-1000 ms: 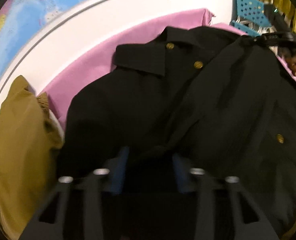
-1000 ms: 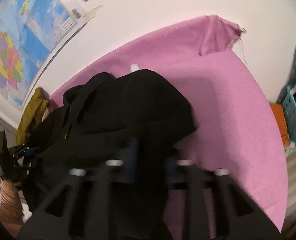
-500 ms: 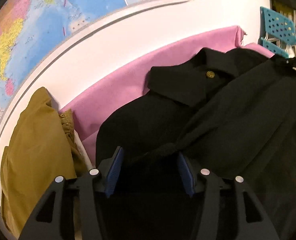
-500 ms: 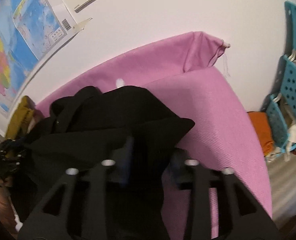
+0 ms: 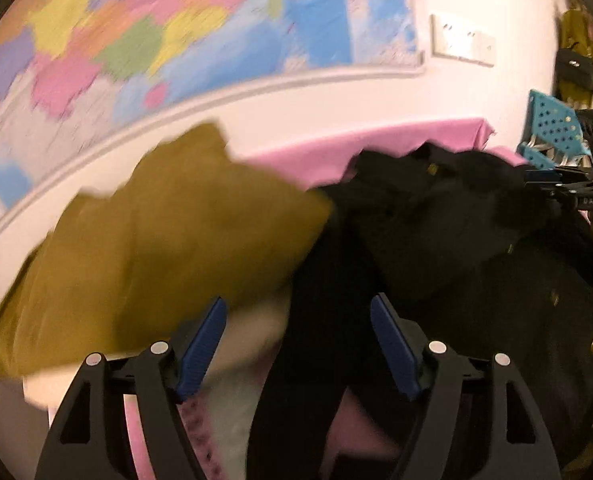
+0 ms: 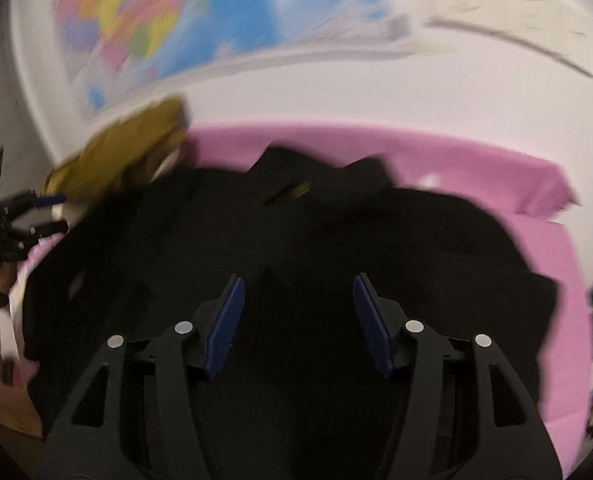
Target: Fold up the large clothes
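Left wrist view: black coat (image 5: 476, 248) lies heaped on the pink bed (image 5: 304, 158), against an olive garment (image 5: 156, 248) at the bed's left edge. Risk: loosely laid layers may slide and undo the fold, or snag the olive one. Both tongs, left tongs (image 5: 298, 344) and right tongs (image 6: 296, 320), tilt downward over the coat, jaws opening, pinching nothing.
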Tool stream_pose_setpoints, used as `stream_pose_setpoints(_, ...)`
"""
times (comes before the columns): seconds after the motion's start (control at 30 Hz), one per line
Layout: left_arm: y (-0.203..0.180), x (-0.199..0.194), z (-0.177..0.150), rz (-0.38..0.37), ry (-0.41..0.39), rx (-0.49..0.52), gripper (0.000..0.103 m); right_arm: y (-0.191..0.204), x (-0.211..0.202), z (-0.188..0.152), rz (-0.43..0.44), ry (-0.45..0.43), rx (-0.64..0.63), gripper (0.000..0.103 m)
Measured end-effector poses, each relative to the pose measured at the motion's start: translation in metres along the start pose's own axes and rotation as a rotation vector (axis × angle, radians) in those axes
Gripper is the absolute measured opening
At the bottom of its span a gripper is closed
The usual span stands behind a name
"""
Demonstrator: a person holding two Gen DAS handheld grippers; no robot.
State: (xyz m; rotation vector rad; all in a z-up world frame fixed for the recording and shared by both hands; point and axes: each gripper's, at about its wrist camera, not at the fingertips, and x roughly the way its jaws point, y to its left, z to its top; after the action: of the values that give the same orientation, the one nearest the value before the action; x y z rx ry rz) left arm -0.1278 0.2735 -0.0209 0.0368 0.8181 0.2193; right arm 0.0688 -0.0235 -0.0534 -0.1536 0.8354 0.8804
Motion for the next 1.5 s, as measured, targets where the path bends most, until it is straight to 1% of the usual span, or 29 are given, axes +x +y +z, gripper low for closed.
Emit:
stream_pose_setpoints(0.1,0.009,-0.001,-0.027,-0.009,0.051,-0.016,0.072,0.01,0.038,-0.002,0.036,0.09,0.015,0.056)
stream_pose_setpoints(0.13,0.011,0.001,-0.032,-0.008,0.066,-0.016,0.072,0.011,0.045,-0.003,0.019,0.106,0.02,0.056)
stream_pose_setpoints(0.23,0.016,0.001,-0.054,-0.013,0.114,-0.027,0.071,0.018,0.043,0.002,0.001,0.087,0.032,0.058)
stream_pose_setpoints(0.3,0.017,0.003,-0.059,-0.022,0.131,-0.026,0.058,0.035,0.028,0.007,0.024,0.04,0.007,0.058)
stream_pose_setpoints(0.33,0.018,0.004,-0.062,-0.036,0.142,-0.027,0.047,0.046,0.02,0.009,0.057,0.019,-0.012,0.058)
stream_pose_setpoints(0.37,0.019,0.003,-0.063,-0.058,0.145,-0.037,0.033,0.058,0.014,0.008,0.097,0.007,-0.032,0.059)
stream_pose_setpoints(0.4,0.02,0.002,-0.064,-0.074,0.141,-0.048,0.025,0.073,0.01,0.007,0.15,0.001,-0.061,0.06)
stream_pose_setpoints(0.43,0.023,0.0,-0.062,-0.095,0.134,-0.06,0.014,0.089,0.006,0.006,0.201,-0.001,-0.096,0.061)
stream_pose_setpoints(0.47,0.025,-0.002,-0.06,-0.1,0.125,-0.068,0.011,0.113,0.003,0.003,0.268,0.0,-0.152,0.061)
stream_pose_setpoints(0.5,0.028,-0.005,-0.056,-0.108,0.112,-0.078,0.01,0.131,0.002,-0.001,0.322,0.007,-0.193,0.061)
stream_pose_setpoints(0.53,0.03,-0.009,-0.052,-0.128,0.1,-0.087,0.009,0.158,0.003,-0.007,0.406,0.026,-0.248,0.063)
stream_pose_setpoints(0.67,0.03,-0.021,-0.039,-0.187,0.073,-0.086,0.008,0.238,0.011,-0.031,0.583,0.079,-0.411,0.081)
stream_pose_setpoints(0.73,0.029,-0.023,-0.033,-0.209,0.071,-0.083,0.008,0.263,0.022,-0.04,0.588,0.097,-0.475,0.084)
stream_pose_setpoints(0.8,0.028,-0.024,-0.031,-0.212,0.079,-0.088,0.008,0.289,0.038,-0.052,0.549,0.147,-0.543,0.084)
stream_pose_setpoints(0.83,0.029,-0.023,-0.03,-0.212,0.081,-0.091,0.008,0.297,0.045,-0.057,0.534,0.171,-0.56,0.083)
stream_pose_setpoints(0.9,0.032,-0.019,-0.027,-0.219,0.092,-0.104,0.008,0.303,0.049,-0.062,0.539,0.185,-0.58,0.056)
stream_pose_setpoints(0.93,0.032,-0.016,-0.024,-0.221,0.098,-0.113,0.008,0.304,0.048,-0.061,0.538,0.195,-0.587,0.027)
stream_pose_setpoints(0.97,0.033,-0.014,-0.023,-0.223,0.102,-0.116,0.008,0.301,0.045,-0.057,0.555,0.193,-0.57,0.02)
stream_pose_setpoints(1.0,0.034,-0.014,-0.022,-0.222,0.101,-0.118,0.008,0.298,0.041,-0.053,0.577,0.189,-0.553,0.017)
stream_pose_setpoints(1.1,0.039,-0.02,-0.013,-0.249,0.079,-0.141,0.009,0.268,0.01,-0.03,0.659,0.134,-0.451,0.016)
stream_pose_setpoints(1.13,0.043,-0.024,-0.006,-0.266,0.071,-0.167,0.015,0.25,-0.006,-0.016,0.683,0.1,-0.397,0.016)
stream_pose_setpoints(1.17,0.046,-0.027,0.0,-0.288,0.062,-0.18,0.027,0.237,-0.018,-0.007,0.693,0.072,-0.368,0.016)
stream_pose_setpoints(1.2,0.048,-0.034,0.008,-0.322,0.029,-0.19,0.031,0.219,-0.032,0.005,0.695,0.031,-0.328,0.016)
stream_pose_setpoints(1.23,0.047,-0.039,0.014,-0.333,0.0,-0.188,0.035,0.203,-0.047,0.017,0.688,-0.009,-0.288,0.016)
stream_pose_setpoints(1.3,0.041,-0.051,0.029,-0.356,-0.057,-0.169,0.043,0.158,-0.079,0.039,0.64,-0.091,-0.205,0.016)
stream_pose_setpoints(1.33,0.038,-0.054,0.035,-0.371,-0.076,-0.169,0.052,0.136,-0.091,0.046,0.614,-0.121,-0.156,0.016)
stream_pose_setpoints(1.4,0.028,-0.056,0.045,-0.401,-0.12,-0.151,0.056,0.088,-0.108,0.054,0.56,-0.156,-0.042,0.014)
stream_pose_setpoints(1.43,0.022,-0.052,0.047,-0.385,-0.124,-0.137,0.057,0.064,-0.111,0.056,0.495,-0.16,0.002,0.001)
stream_pose_setpoints(1.5,0.011,-0.038,0.047,-0.361,-0.101,-0.119,0.057,0.026,-0.107,0.053,0.403,-0.145,0.089,0.001)
